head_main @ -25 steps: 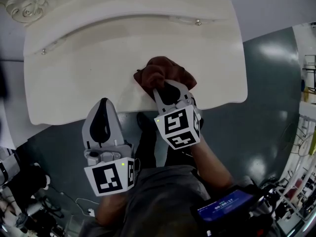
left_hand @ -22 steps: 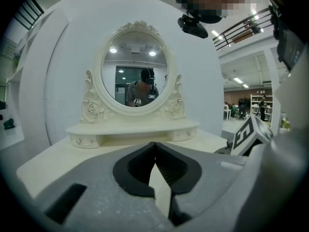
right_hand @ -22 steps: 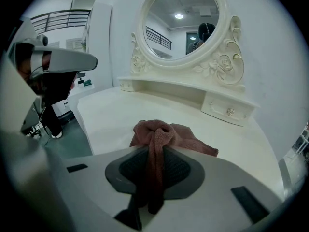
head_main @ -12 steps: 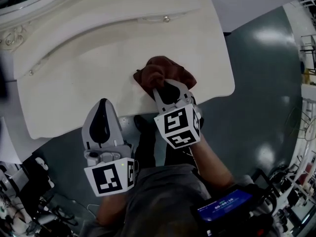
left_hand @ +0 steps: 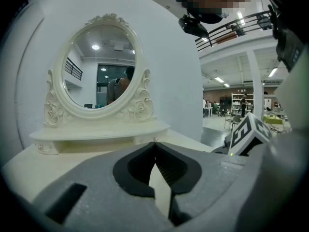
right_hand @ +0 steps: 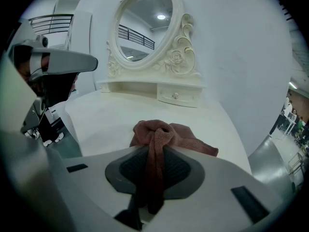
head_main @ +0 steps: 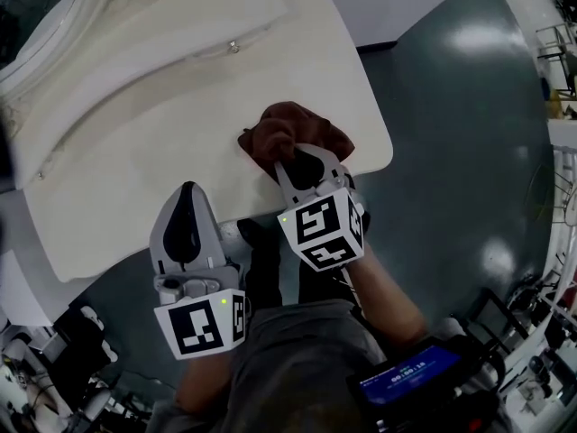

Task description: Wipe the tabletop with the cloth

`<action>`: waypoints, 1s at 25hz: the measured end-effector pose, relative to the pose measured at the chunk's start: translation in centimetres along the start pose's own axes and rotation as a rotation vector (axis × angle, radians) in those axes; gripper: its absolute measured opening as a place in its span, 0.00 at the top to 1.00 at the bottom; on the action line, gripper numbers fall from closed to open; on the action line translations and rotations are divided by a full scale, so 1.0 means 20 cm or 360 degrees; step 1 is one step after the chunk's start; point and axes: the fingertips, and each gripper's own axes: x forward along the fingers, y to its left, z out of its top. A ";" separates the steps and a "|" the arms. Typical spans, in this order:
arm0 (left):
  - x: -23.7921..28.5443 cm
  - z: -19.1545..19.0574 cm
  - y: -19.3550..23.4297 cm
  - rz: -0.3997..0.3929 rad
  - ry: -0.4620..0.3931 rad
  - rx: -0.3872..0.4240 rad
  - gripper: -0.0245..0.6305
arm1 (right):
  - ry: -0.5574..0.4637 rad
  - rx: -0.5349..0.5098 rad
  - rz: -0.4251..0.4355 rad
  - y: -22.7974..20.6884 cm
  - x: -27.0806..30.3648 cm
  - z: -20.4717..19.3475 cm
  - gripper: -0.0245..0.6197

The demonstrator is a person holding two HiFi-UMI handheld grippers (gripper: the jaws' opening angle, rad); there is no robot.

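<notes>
Steeply downward, right gripper [head_main: 288, 157] on cloth [head_main: 297, 123]

The head view looks steeply down from above the person onto the table [head_main: 135, 170] edge, the left claw [head_main: 187, 192] and the right claw [head_main: 297, 156]. Each claw view sits low behind its jaws, facing across the table to the mirror [left_hand: 99, 66]. The right one tilts down, close over the cloth [right_hand: 157, 129]. All three share the table.

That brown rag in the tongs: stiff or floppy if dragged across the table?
Probably floppy: the cloth bunches and folds where the right tongs pinch it. Its fuzzy weave should likely grip, not slide, on the smooth tabletop.
</notes>
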 end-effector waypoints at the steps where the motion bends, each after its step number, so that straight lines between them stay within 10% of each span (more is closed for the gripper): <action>1: 0.02 0.00 -0.04 -0.0017 0.0000 0.0005 0.94 | 0.0001 0.0008 -0.0009 -0.03 -0.01 -0.02 0.84; 25: 0.54 0.30 -0.87 -0.0457 -0.0081 0.0149 0.94 | 0.0053 0.0427 -0.0364 -0.99 -0.39 -0.41 0.84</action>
